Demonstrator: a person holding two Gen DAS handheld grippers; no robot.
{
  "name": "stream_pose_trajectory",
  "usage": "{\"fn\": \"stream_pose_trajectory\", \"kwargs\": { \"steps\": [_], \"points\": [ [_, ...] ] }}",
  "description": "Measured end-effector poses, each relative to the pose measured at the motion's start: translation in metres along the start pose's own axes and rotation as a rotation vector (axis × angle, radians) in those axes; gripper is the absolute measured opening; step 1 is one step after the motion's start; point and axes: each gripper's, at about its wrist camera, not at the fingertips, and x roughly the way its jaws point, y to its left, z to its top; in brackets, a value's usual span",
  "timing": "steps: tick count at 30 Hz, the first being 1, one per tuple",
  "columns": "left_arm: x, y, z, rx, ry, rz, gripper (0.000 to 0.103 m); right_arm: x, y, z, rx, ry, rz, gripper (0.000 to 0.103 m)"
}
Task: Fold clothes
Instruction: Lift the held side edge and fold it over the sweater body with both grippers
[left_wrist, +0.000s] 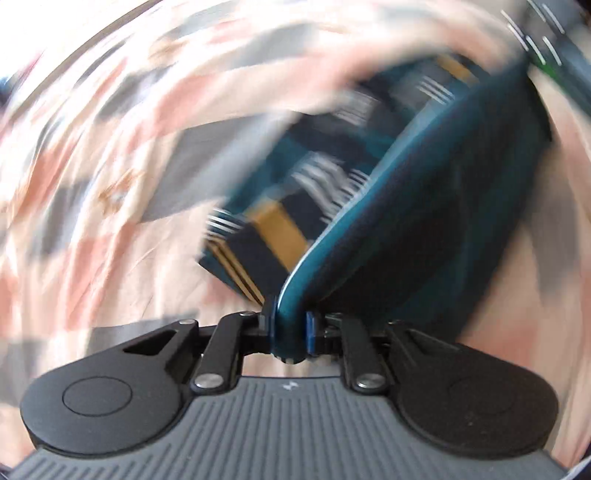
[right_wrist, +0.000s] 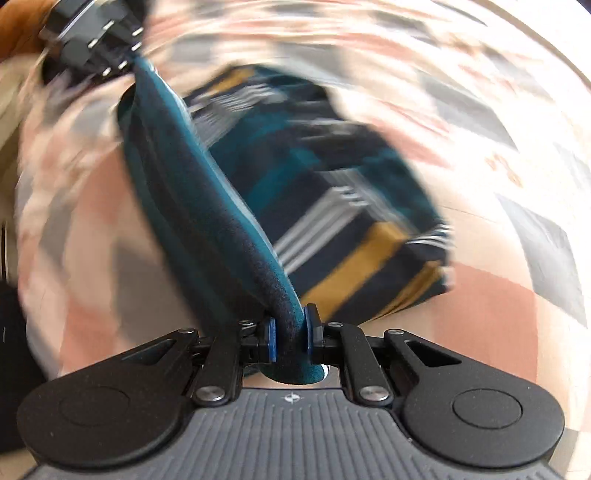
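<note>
A teal garment (left_wrist: 424, 206) with navy, white and mustard stripes hangs folded between both grippers above a patterned bed sheet (left_wrist: 92, 147). My left gripper (left_wrist: 290, 326) is shut on one end of its teal edge, the blue pads (left_wrist: 309, 328) pressed on the cloth. In the right wrist view my right gripper (right_wrist: 290, 334) is shut on the other end of the same garment (right_wrist: 207, 206). The taut edge runs up to the left gripper (right_wrist: 96, 40) at the top left. Below the edge hangs the striped part (right_wrist: 351, 221). Both views are blurred.
The sheet (right_wrist: 480, 295) below has pink, cream and grey patches and fills both views. A dark object (right_wrist: 14, 350) sits at the left border of the right wrist view.
</note>
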Motion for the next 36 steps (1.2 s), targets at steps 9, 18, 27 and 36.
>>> {"fn": "stream_pose_trajectory", "kwargs": {
  "steps": [9, 18, 27, 36],
  "points": [
    [0.052, 0.057, -0.027, -0.606, -0.116, -0.181, 0.022, 0.046, -0.079, -0.036, 0.569, -0.342, 0.148, 0.065],
    [0.061, 0.078, -0.023, -0.771, -0.173, -0.316, 0.015, 0.048, -0.075, -0.057, 0.656, -0.414, 0.124, 0.018],
    [0.025, 0.104, -0.005, -0.668, -0.284, -0.275, 0.014, 0.012, -0.069, -0.035, 0.586, -0.495, 0.022, 0.015],
    [0.092, 0.105, 0.033, -0.571, -0.141, -0.072, 0.019, 0.062, -0.109, 0.011, 0.658, -0.398, -0.128, 0.018]
  ]
}}
